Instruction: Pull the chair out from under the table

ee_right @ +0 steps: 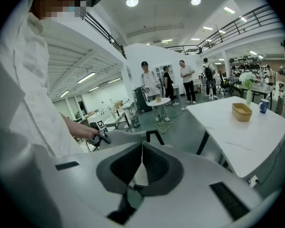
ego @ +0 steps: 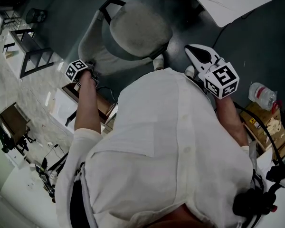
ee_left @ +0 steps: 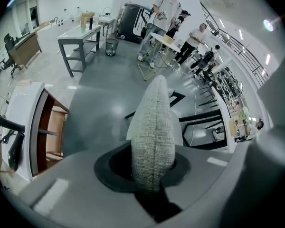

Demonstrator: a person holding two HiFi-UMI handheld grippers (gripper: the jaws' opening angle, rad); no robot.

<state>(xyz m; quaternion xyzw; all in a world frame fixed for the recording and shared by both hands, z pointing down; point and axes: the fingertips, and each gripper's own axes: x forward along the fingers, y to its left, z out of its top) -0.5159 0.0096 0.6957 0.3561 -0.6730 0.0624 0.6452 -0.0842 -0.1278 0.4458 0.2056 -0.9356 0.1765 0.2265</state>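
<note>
Head view, from above: a grey fabric chair (ego: 140, 30) stands on the dark grey floor (ego: 256, 46). Its seat faces the white tabletop (ego: 228, 1) at upper right and sits clear of that edge, and its curved backrest (ego: 90, 46) is turned toward the person in a white shirt (ego: 171, 141). The left gripper (ee_left: 154, 175) pinches the backrest's padded rim between its fingers (ee_left: 61, 194) (the rim runs upright through the left gripper view). The right gripper (ee_right: 141, 163) hangs beside the person, fingers pressed together on nothing. Only the right gripper view shows a tan tray (ee_right: 241, 111) and blue cup (ee_right: 263, 106) on the tabletop. Only the head view shows a plastic bottle (ego: 262, 95) near a cardboard box (ego: 268, 127).
</note>
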